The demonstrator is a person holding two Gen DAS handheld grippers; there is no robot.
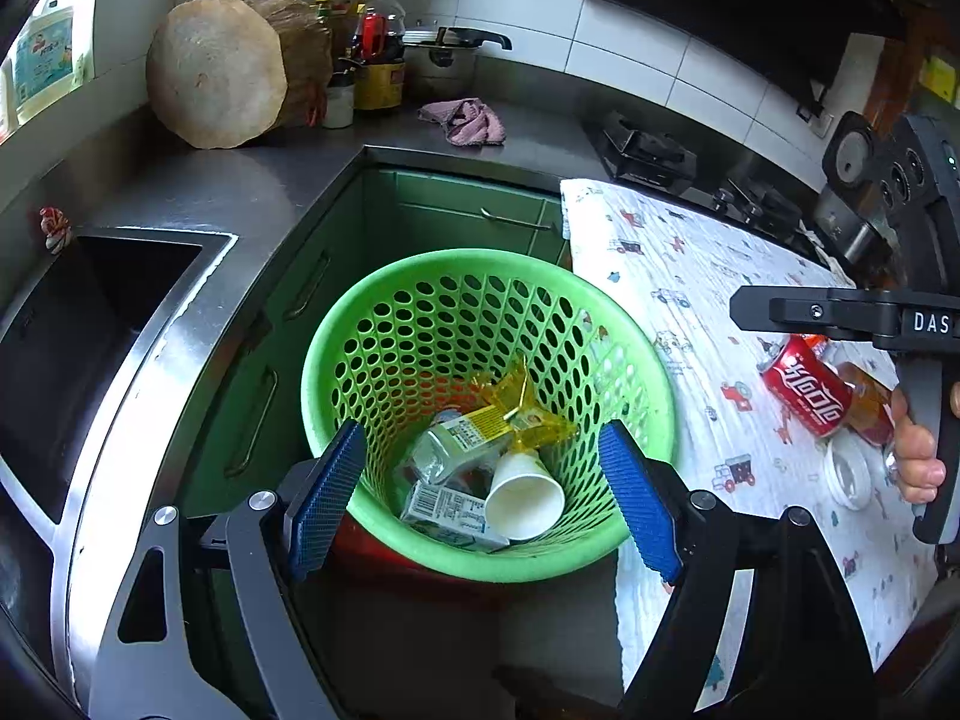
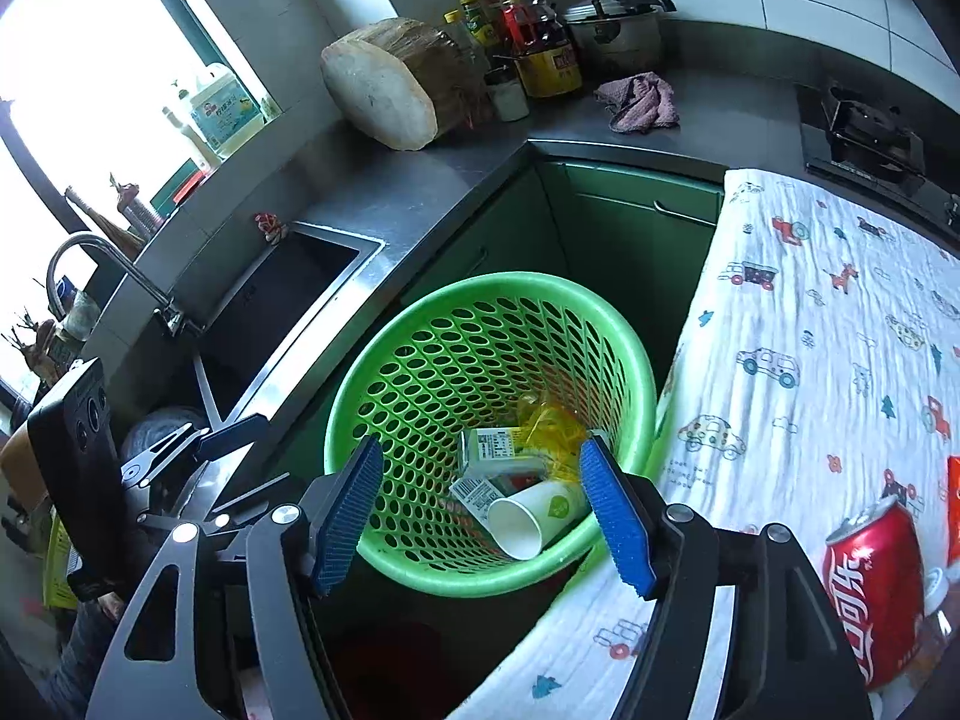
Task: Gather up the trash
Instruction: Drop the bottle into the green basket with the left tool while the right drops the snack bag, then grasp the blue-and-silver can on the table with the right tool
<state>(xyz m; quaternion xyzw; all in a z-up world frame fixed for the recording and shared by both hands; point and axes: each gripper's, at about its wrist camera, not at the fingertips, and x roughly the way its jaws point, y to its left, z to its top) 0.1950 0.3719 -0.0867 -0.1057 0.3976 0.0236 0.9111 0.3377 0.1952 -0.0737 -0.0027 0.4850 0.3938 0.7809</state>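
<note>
A green perforated basket stands on the floor beside a cloth-covered table. Inside lie a white paper cup, drink cartons and a yellow wrapper. My left gripper is open and empty, hovering over the basket. My right gripper is open and empty, also above the basket, where the cup shows. A red cola can lies on the table next to a plastic bottle and a white lid. The can sits at the right in the right wrist view.
A steel sink and counter lie left of the basket. A round wooden block, bottles, a pot and a pink rag stand at the back. A stove is behind the table. Green cabinets are behind the basket.
</note>
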